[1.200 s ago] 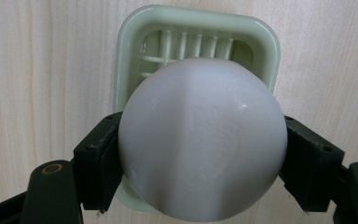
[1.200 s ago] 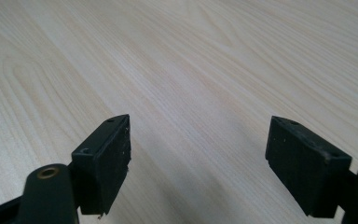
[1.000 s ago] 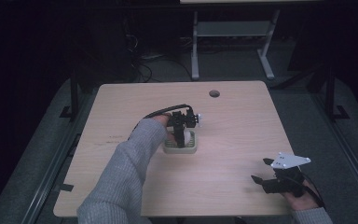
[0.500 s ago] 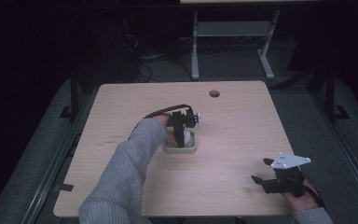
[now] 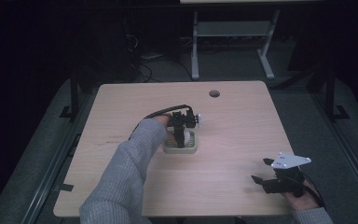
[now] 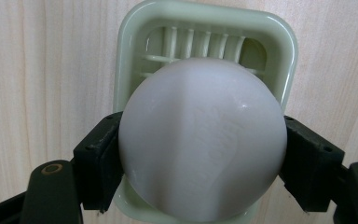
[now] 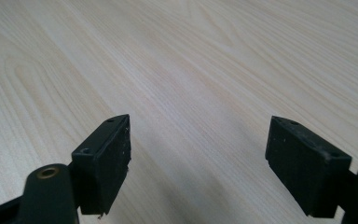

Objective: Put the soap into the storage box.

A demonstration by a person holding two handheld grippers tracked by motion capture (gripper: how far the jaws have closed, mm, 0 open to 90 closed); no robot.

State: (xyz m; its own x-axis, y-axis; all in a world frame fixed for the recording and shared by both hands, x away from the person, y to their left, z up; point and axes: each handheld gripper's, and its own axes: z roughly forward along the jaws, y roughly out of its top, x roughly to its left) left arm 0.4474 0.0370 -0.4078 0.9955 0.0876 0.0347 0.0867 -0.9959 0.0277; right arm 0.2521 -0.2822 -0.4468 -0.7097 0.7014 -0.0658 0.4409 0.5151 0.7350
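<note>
A white ball [image 6: 203, 140] is clamped between the jaws of my left gripper [image 6: 200, 158], directly over a pale green slotted tray [image 6: 265, 32]. From above, that left gripper [image 5: 181, 135] points down into the small tray [image 5: 192, 149] at the middle of the wooden table [image 5: 242, 121]. My right gripper [image 5: 259, 178] rests near the table's front right corner, jaws spread wide with nothing between them. In the right gripper view its gripper [image 7: 198, 161] faces bare wood.
A round cable hole [image 5: 214, 93] sits near the table's far edge. A grey-sleeved forearm [image 5: 121, 172] reaches across the left half of the table. Metal desk legs [image 5: 196, 51] stand on the dark floor beyond.
</note>
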